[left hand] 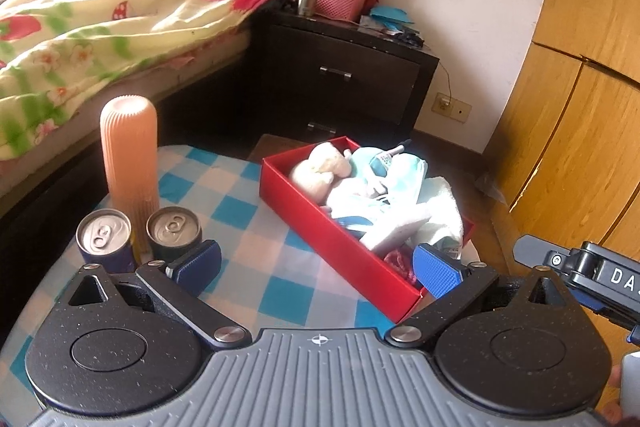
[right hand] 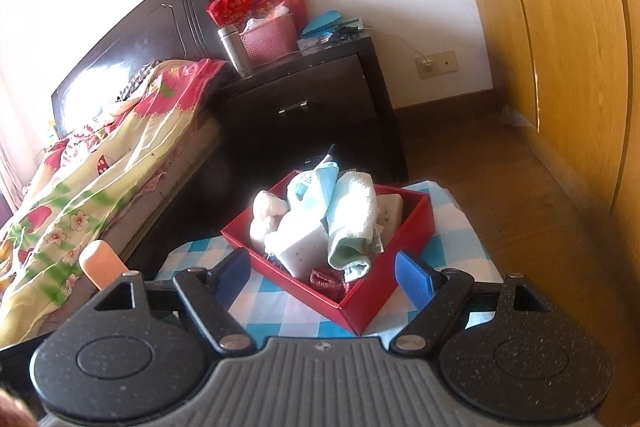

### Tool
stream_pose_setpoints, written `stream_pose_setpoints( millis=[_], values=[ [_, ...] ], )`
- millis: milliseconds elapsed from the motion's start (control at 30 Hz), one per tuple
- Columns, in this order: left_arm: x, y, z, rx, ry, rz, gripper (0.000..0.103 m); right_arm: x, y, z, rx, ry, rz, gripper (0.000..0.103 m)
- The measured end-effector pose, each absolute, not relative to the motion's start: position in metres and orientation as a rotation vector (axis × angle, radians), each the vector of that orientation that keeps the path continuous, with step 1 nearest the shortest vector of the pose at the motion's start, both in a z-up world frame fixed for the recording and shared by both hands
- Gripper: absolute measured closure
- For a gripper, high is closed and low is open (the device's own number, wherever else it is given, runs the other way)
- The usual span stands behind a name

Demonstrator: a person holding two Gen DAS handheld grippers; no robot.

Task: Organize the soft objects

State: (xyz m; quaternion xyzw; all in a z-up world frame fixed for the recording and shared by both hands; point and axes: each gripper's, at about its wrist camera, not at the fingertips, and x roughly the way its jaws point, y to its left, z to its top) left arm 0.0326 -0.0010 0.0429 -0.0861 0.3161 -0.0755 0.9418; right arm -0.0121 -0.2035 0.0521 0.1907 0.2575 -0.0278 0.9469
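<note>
A red box (left hand: 340,241) (right hand: 280,281) stands on a blue-and-white checked table (left hand: 248,227). It holds a cream plush toy (left hand: 320,167) (right hand: 266,213), a pale rolled towel (right hand: 352,223) (left hand: 440,207), a light blue cloth (left hand: 384,167), a grey-white sponge (left hand: 394,229) (right hand: 304,247) and a small red item (right hand: 324,281). My left gripper (left hand: 316,267) is open, its right pad just over the box's near end. My right gripper (right hand: 324,273) is open with the box's near corner in front of the gap, its pads touching nothing. It also shows at the right edge as the right gripper (left hand: 580,275).
Two drink cans (left hand: 104,239) (left hand: 174,229) and a tall orange ribbed bottle (left hand: 128,155) (right hand: 102,265) stand on the table's left. Behind are a bed with a floral quilt (left hand: 100,27), a dark nightstand (left hand: 344,67) and a wooden wardrobe (right hand: 560,67) on the right.
</note>
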Motion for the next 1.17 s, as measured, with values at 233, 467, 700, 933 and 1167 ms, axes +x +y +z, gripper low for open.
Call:
stream_pose_setpoints(
  millis=[233, 467, 700, 933, 1167],
  values=[
    [0.034, -0.005, 0.040, -0.152, 0.671, -0.159, 0.005, -0.012, -0.202, 0.052, 0.388, 0.528, -0.054, 0.045],
    [0.035, -0.005, 0.038, -0.146, 0.684, -0.140, 0.005, -0.012, -0.200, 0.051, 0.386, 0.530, -0.055, 0.044],
    [0.035, -0.004, 0.038, -0.143, 0.687, -0.140, 0.005, -0.012, -0.199, 0.050, 0.380, 0.536, -0.053, 0.044],
    [0.034, -0.006, 0.037, -0.135, 0.678, -0.149, 0.005, -0.012, -0.200, 0.049, 0.383, 0.541, -0.054, 0.044],
    [0.030, -0.012, 0.038, -0.086, 0.646, -0.168, 0.005, -0.010, -0.201, 0.047, 0.387, 0.549, -0.058, 0.044]
  ],
)
